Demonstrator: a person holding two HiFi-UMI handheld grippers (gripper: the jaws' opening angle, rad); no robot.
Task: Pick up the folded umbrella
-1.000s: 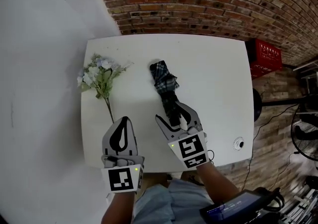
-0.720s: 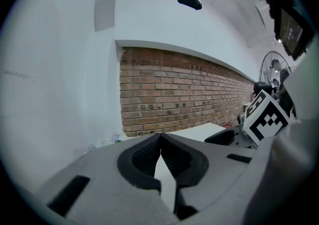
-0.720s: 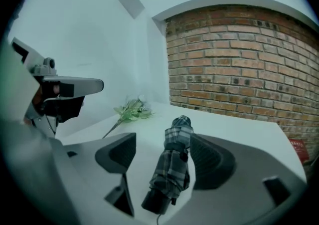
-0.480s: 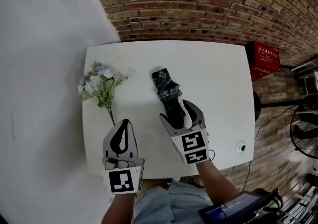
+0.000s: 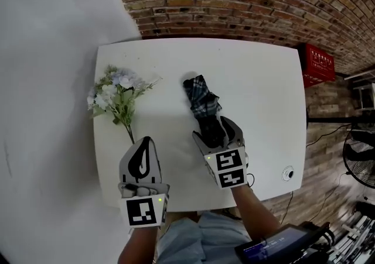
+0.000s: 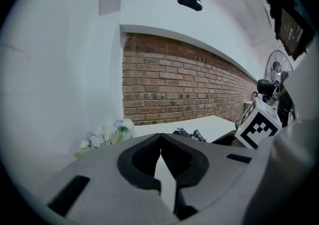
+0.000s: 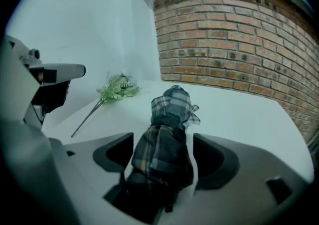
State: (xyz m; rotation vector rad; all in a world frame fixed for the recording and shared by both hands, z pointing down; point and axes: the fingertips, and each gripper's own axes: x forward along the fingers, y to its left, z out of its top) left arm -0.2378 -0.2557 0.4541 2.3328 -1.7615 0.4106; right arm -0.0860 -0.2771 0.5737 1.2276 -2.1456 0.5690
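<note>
Right tongs (image 5: 215, 129) lowered astride folded umbrella (image 5: 202, 100), jaws just widened.
Spread, pads clear of the fabric; left tongs (image 5: 142, 154) pressed together above desk (image 5: 258, 81).

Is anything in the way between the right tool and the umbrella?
No, nothing visible is. The right tool has just been opening its jaws, which stand wide on either side of the folded umbrella without pressing it. The flowers lie off to the left, apart from both.
</note>
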